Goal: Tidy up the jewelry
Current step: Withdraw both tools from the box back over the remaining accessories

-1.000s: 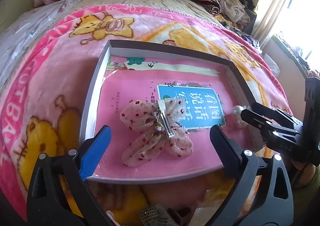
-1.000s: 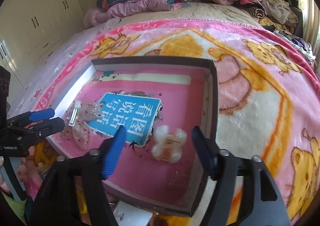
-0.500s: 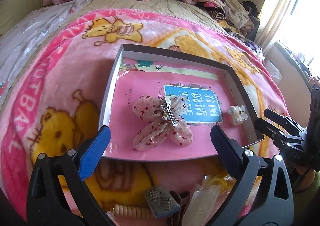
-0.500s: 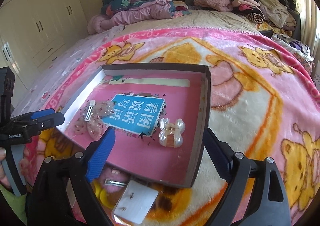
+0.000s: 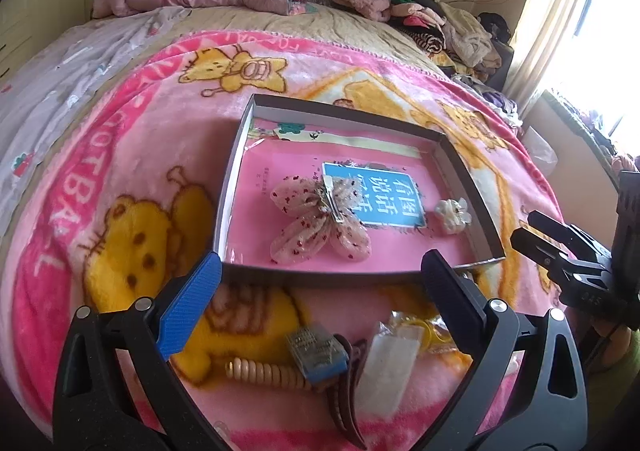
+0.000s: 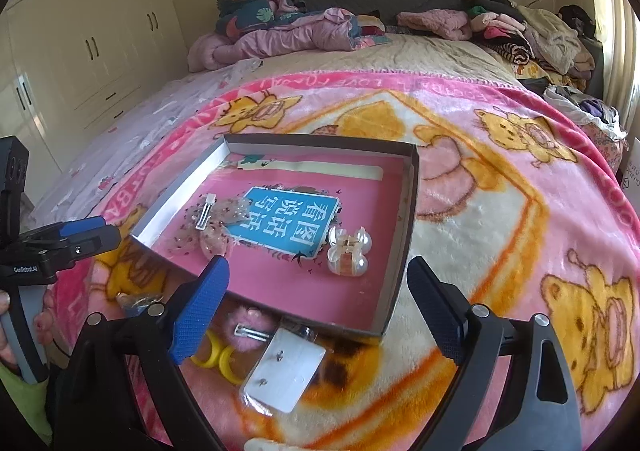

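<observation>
Two hair clips flank label (image 6: 289, 222) "看图说话".

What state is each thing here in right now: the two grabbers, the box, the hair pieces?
left gripper: open, empty
right gripper: open, empty
box: lidless, on the blanket
bow hair clip: in the box, clasp side up
pearl claw clip: in the box
earring card: on the blanket, outside the box

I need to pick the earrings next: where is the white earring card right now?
The white earring card lies on the blanket just outside the near wall of the tray, low centre in the right wrist view, beside the yellow rings.
</observation>
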`<state>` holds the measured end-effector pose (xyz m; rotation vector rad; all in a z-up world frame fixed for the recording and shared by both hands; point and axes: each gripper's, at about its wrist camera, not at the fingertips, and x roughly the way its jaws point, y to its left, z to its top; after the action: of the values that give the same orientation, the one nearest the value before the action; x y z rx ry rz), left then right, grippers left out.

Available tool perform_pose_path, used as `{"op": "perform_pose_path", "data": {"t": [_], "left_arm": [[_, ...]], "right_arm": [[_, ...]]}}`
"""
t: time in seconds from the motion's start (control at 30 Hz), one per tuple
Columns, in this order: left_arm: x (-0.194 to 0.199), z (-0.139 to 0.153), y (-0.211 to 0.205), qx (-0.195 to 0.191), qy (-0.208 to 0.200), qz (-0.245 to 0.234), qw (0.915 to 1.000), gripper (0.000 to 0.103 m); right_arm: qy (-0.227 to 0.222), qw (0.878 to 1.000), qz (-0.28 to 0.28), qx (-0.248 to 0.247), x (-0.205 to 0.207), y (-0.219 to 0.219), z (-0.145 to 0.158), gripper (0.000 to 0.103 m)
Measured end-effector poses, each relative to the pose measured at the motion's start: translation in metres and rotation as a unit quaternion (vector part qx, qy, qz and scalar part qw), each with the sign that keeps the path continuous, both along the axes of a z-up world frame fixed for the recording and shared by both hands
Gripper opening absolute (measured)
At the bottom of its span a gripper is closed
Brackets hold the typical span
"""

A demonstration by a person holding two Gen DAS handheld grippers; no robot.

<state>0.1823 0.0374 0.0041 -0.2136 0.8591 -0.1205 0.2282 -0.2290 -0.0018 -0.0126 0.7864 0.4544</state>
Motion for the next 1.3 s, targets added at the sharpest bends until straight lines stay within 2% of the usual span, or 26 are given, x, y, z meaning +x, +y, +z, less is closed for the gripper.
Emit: {"op": "perform_pose_path", "data": {"t": [0.73, 1.3], "left_arm": [[-0.05, 0.006, -0.004, 0.0, -0.019, 0.004, 0.9998, 0.091], [-0.077, -0.01, -0.004, 0.009, 0.0, 0.009, 0.9999, 0.091]], "right_arm": [[-0.021, 0.999, 0.027, -0.012, -0.051, 0.0, 0.014, 0.088], [-0.016, 0.998, 0.051, -0.033, -0.078, -0.002, 0.002, 0.088]]}}
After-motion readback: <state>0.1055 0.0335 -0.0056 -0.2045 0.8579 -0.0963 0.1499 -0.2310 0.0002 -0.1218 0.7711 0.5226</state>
